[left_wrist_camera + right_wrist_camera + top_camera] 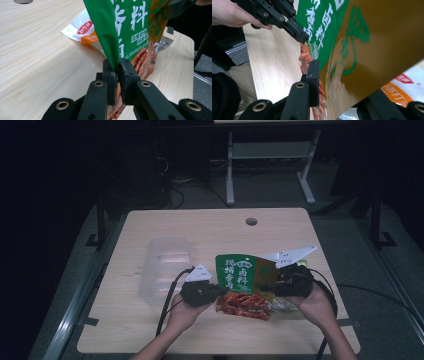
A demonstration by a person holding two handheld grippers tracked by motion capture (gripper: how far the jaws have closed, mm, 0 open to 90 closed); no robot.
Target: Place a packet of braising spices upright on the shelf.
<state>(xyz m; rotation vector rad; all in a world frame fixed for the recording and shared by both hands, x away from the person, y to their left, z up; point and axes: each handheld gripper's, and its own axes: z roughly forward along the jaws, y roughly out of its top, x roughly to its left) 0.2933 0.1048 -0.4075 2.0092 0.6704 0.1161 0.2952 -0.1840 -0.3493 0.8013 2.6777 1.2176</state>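
A green snack bag [242,272] with white lettering and a red food picture is held up over the wooden table [210,227]. My left gripper [219,291] is at its left edge. In the left gripper view that gripper [117,67] is shut on the bag's [130,22] folded edge. My right gripper [270,282] is at the bag's right side. In the right gripper view its jaws [342,75] stand apart with the bag [362,45] passing between them; the far jaw is hidden behind the bag. The left gripper [302,37] also shows there, pinching the bag.
A white and orange packet [282,306] lies on the table under the bag, also seen as the packet [82,30] in the left gripper view. A clear plastic container [165,265] stands at the left. A round cable hole [251,221] is near the far edge.
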